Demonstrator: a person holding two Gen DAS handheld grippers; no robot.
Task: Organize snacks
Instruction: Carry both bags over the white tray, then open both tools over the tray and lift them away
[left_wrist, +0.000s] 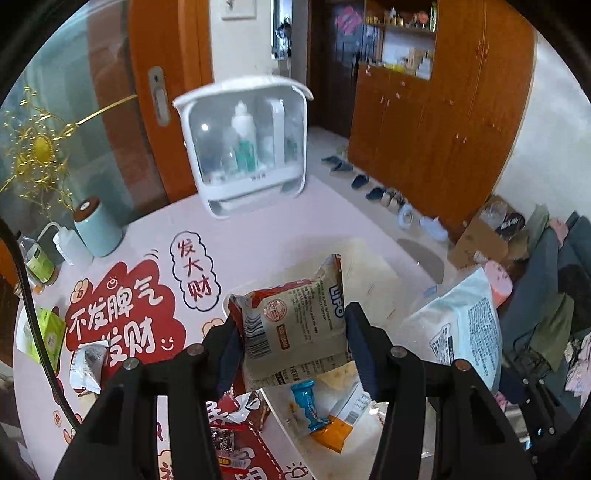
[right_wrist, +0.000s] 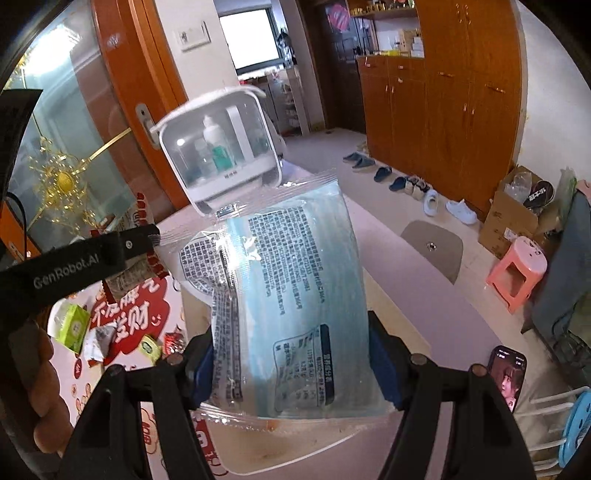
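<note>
My left gripper (left_wrist: 291, 332) is shut on a grey and red LiPO snack packet (left_wrist: 295, 325), held above a white tray (left_wrist: 291, 428) that holds a blue wrapped snack (left_wrist: 306, 402) and an orange packet (left_wrist: 332, 432). My right gripper (right_wrist: 291, 365) is shut on a clear packet of light blue contents with black print (right_wrist: 291, 295), held above the same tray (right_wrist: 295, 450). That blue packet also shows at the right of the left wrist view (left_wrist: 461, 328). The left gripper's arm (right_wrist: 74, 258) shows at the left of the right wrist view.
Loose snacks lie on the table: a white wrapper (left_wrist: 86, 365), a green box (left_wrist: 48, 336), red wrappers (left_wrist: 236, 424). A white clear-front cabinet (left_wrist: 243, 144) stands at the back. A teal canister (left_wrist: 98, 227) and bottles sit far left. A phone (right_wrist: 508, 376) lies at the right.
</note>
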